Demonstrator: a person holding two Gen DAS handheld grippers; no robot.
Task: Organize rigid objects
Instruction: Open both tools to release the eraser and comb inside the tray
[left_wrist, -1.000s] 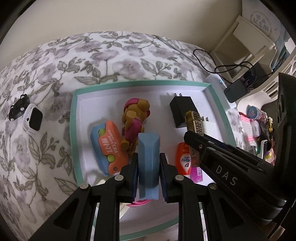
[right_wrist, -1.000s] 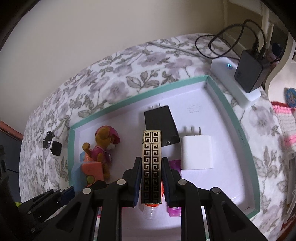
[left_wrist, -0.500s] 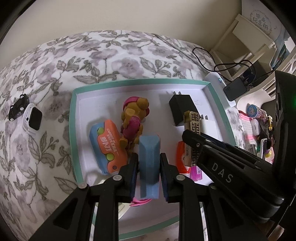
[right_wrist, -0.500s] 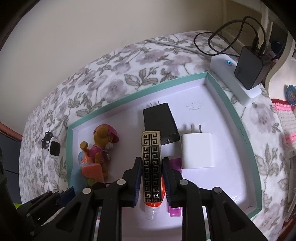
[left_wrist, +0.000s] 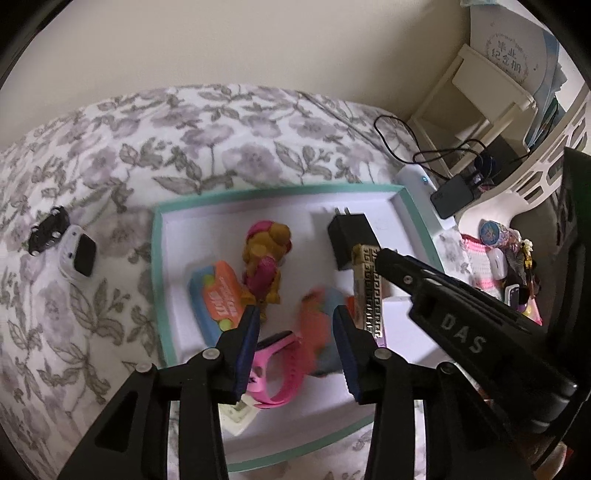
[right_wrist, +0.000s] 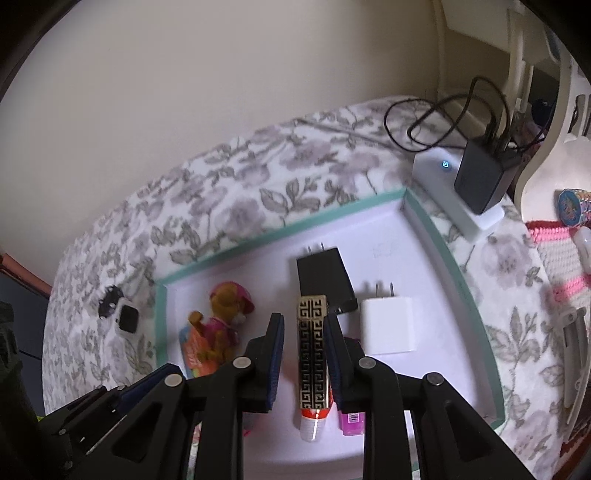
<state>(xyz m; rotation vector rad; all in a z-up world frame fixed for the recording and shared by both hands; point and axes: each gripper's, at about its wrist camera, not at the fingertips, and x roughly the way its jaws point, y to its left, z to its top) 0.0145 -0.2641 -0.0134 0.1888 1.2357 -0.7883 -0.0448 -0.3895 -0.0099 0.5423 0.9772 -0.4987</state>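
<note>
left gripper: jaws spread, nothing pinched; blurred orange-blue toy between them, apparently dropping into tray.
right gripper: jaws parted, patterned lighter loose between, seemingly just let go.
tray: collection spot on floral bed; chargers parked at far end.

A floral-covered bed carries a teal-rimmed tray at its middle, a smartwatch toward its left edge, and a white charger block at its right edge.
</note>
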